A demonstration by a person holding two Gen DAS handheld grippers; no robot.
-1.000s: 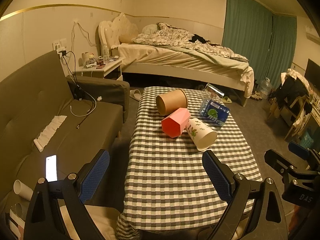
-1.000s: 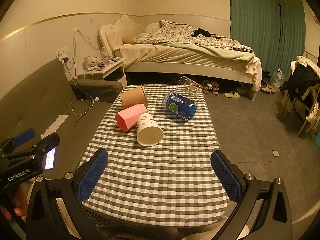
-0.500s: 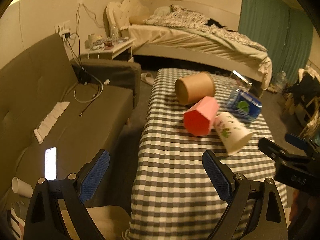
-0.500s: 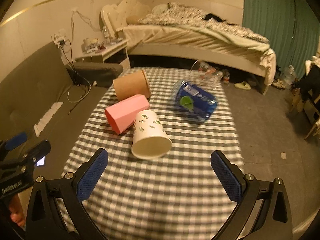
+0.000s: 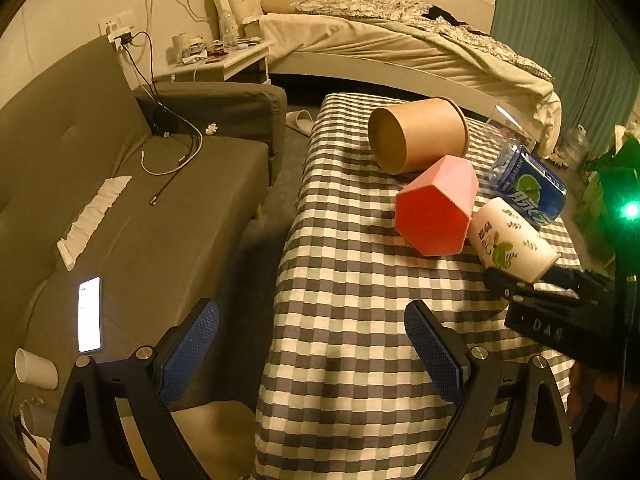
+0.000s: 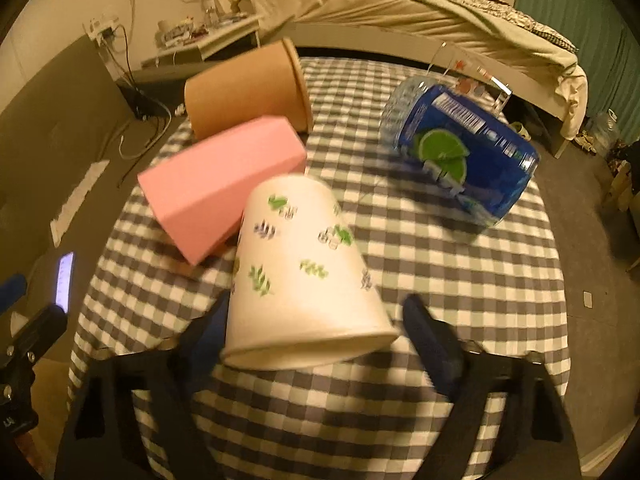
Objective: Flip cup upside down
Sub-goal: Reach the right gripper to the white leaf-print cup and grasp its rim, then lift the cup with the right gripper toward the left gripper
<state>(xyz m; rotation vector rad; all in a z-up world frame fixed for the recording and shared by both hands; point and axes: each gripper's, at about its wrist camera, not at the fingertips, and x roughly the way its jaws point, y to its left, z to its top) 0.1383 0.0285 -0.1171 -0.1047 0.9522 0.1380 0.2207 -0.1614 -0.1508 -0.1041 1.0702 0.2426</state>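
Note:
A white paper cup with green leaf prints [image 6: 304,276] lies on its side on the checked tablecloth [image 6: 460,280], mouth toward my right gripper. My right gripper [image 6: 316,332] is open, its fingers on either side of the cup's rim, not closed on it. The cup also shows in the left wrist view [image 5: 510,238], with the right gripper [image 5: 532,284] at its mouth. A pink hexagonal cup [image 5: 436,210], a brown paper cup [image 5: 418,138] and a blue-labelled clear cup [image 5: 528,186] also lie on their sides. My left gripper [image 5: 312,354] is open and empty at the table's left front edge.
A grey sofa [image 5: 132,216] stands left of the table with a lit phone [image 5: 89,314], cables and a white cup on it. A bed [image 5: 400,40] and a bedside table [image 5: 224,56] stand behind. A clear glass [image 6: 468,76] lies at the table's far edge.
Both grippers have moved forward toward the table. My right gripper has come up to the white cup, so its open fingers now flank the rim.

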